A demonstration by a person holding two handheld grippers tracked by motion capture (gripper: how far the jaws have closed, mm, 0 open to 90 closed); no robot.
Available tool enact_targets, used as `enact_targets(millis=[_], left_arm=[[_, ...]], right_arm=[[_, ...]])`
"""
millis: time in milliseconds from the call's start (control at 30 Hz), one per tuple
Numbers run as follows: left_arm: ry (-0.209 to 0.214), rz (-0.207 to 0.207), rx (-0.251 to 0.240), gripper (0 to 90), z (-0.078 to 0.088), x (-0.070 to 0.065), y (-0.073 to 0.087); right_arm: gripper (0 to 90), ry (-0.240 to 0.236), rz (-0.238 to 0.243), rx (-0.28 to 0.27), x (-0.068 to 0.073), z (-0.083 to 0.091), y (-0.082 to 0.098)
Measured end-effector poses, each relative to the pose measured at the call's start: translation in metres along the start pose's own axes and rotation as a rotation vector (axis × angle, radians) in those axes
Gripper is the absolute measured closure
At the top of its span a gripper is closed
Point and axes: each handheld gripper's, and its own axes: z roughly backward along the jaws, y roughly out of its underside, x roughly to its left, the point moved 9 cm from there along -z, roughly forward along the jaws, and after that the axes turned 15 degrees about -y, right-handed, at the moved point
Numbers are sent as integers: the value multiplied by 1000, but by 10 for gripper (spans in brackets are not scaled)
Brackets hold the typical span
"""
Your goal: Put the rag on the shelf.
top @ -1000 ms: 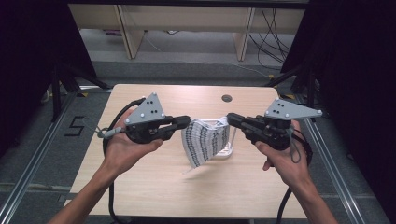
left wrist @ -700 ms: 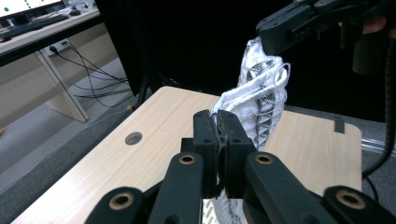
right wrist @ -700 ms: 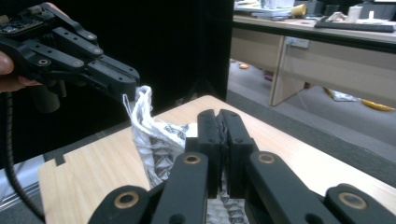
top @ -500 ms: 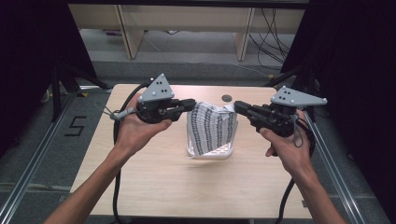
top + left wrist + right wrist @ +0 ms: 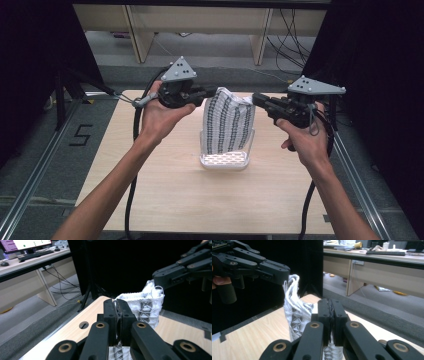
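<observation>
Holding cloth up mid-table, hem on table | left gripper and right gripper each clamped on a top corner | soft, light, floppy knit, so grab edges, threads may snag

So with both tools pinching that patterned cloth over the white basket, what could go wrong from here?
1. The left tool and right tool each pinch only a top corner of the cloth; a thin edge like that could slip out.
2. The cloth's lower end hangs into the basket, which looks light; it may snag and tip or drag.
3. Loose threads at the corner could catch on a tool.
</observation>
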Motion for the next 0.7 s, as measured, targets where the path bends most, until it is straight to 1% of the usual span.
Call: enact_targets(millis=[33, 67, 167, 200, 233, 267, 300, 333, 367, 433, 467, 500, 533, 600, 633, 667, 700], left_arm=[[-10, 4, -3, 869, -3, 3, -1], [-21, 7, -4, 869, -6, 6, -2], [-33, 36, 7, 869, -16, 14, -1], [-35, 45, 9, 869, -19, 16, -1], [-37, 50, 13, 869, -21, 18, 0], [-41, 59, 16, 869, -24, 20, 1], [-44, 64, 20, 869, -26, 21, 2], [-52, 73, 26, 869, -30, 24, 3], [-55, 84, 27, 869, -32, 26, 4], [-60, 105, 35, 869, -37, 31, 7], [-60, 112, 39, 869, -40, 32, 8], [-62, 111, 48, 869, -42, 34, 10], [-65, 111, 53, 869, -44, 35, 12], [-67, 126, 59, 869, -48, 36, 14], [-67, 134, 58, 869, -49, 37, 15], [-67, 148, 58, 869, -51, 38, 16], [-68, 150, 62, 868, -53, 38, 17]], right_arm=[[882, 9, -19, 6, -2, 0, 0], [882, 10, -23, 2, -5, -2, -1], [883, 24, -20, 5, -16, -6, -3], [883, 23, -37, 12, -18, -8, -2], [882, 25, -35, 7, -21, -10, -3], [883, 25, -43, 9, -22, -12, -4], [882, 29, -33, 18, -25, -14, -4], [882, 26, -43, 17, -26, -16, -4], [882, 33, -38, 22, -30, -19, -5], [882, 36, -48, 27, -33, -23, -5], [882, 39, -56, 25, -37, -26, -4], [882, 44, -74, 32, -39, -28, -3], [882, 52, -65, 39, -43, -29, -1], [882, 59, -73, 36, -47, -32, 0], [882, 58, -93, 42, -49, -34, 2], [882, 60, -72, 43, -52, -35, 2], [882, 63, -82, 42, -55, -37, 3]])
